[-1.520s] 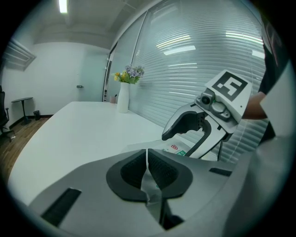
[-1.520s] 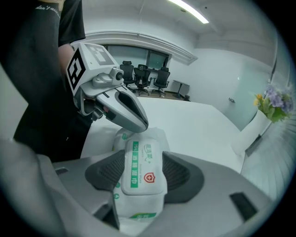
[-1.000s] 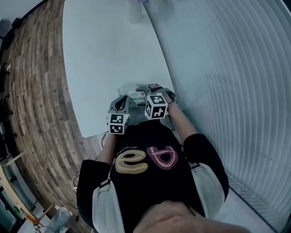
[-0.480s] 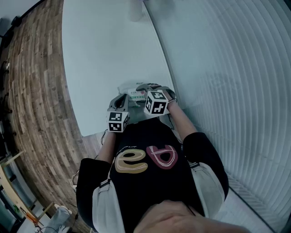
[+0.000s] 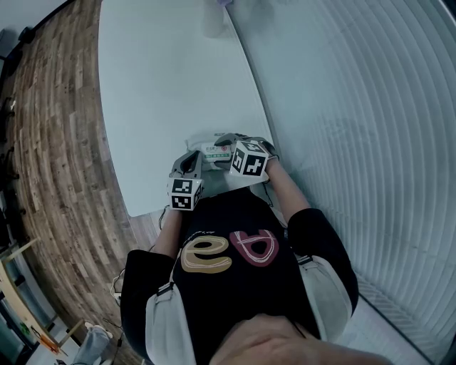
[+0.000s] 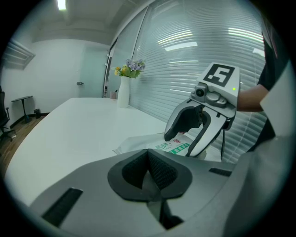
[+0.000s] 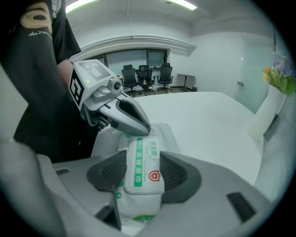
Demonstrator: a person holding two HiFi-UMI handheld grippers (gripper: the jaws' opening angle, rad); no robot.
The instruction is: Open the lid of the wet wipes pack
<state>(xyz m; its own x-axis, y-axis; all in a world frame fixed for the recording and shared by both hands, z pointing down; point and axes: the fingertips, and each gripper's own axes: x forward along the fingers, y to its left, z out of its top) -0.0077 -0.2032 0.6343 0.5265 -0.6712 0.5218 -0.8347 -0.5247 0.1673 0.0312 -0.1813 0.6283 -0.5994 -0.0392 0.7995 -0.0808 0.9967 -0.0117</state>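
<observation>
Ceiling strips (image 7: 179,4): glaring white along the top edges of both gripper views.
Blinds (image 6: 199,55): catching reflected streaks, upper right.
Table (image 5: 164,93): glowing evenly, showing barely any shadow.
Edges: bowing hard, darkening into black corners.
Wet wipes pack (image 7: 144,169): reading crisp at lower centre.

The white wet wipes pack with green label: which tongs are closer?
Right. The right tongs have just been closing, pads gripping the white wet wipes pack. The left tongs, shut and empty, point at its other end.
</observation>
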